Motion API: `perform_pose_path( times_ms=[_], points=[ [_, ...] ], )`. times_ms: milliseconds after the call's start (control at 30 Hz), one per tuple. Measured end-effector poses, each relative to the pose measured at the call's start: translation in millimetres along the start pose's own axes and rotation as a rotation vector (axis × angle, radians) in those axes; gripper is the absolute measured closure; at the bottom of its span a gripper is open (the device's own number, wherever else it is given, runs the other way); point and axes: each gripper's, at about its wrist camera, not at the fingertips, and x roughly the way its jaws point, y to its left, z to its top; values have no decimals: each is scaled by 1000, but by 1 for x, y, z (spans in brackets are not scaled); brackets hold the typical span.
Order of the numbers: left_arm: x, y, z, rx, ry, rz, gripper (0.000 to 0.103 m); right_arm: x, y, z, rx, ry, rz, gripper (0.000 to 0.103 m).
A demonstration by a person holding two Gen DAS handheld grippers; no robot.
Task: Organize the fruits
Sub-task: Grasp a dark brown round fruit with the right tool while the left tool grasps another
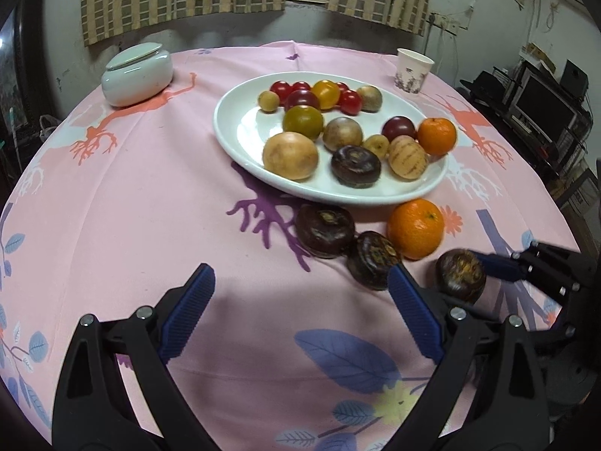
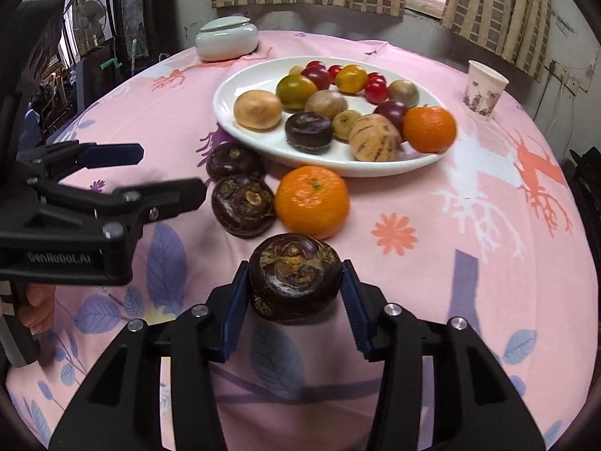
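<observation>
Your right gripper [image 2: 295, 289] has its blue pads [image 2: 236, 300] pressed on both flanks of a dark water chestnut [image 2: 295, 276] sitting on the pink tablecloth [image 2: 469, 263], so you are gripping it, though it looks not yet lifted. The hold sits low on a rounded, glossy body, so if you rise quickly it may squirt forward out of the jaws and roll into the loose mandarin [image 2: 311, 201] just beyond it. Two more water chestnuts [image 2: 242, 205] lie to that mandarin's left, near the edge of the white plate [image 2: 375, 167], which is already crowded with cherry tomatoes, passion fruit, a pepino melon and another mandarin. Dropping the chestnut from height onto that pile could knock the mandarin perched at the plate's right rim off onto the cloth. Your left gripper [image 1: 300, 300] hangs with its jaws spread wide and nothing between them, close to the right one; its right finger [image 1: 413, 315] stands near the gripped chestnut, so swinging either hand sideways risks a clash.
</observation>
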Motion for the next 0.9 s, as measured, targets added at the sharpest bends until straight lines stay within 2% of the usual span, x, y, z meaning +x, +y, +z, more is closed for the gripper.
perform_pose_path(
  times_ms=[233, 333, 400, 467, 533, 567, 900],
  points=[
    [5, -27, -8, 115, 4, -26, 8, -12, -34, 0, 94, -15, -20, 55],
    [7, -30, -11, 105, 4, -40, 9, -9, -33, -1, 91, -1, -14, 55],
    [8, -30, -11, 80, 6, -67, 17, -6, -30, -2, 78, 11, -6, 55],
    [11, -30, -11, 65, 18, -90, 41, -5, -28, -2, 69, 15, -2, 55],
    [14, -32, -11, 70, 32, -103, 56, -7, -27, -2, 66, 10, 0, 55],
    [15, -33, -11, 75, 34, -102, 60, -8, -27, -2, 68, 7, 0, 55],
    [28, -45, -8, 79, 18, -74, 57, -7, -26, -2, 65, 16, 10, 55]
  ],
)
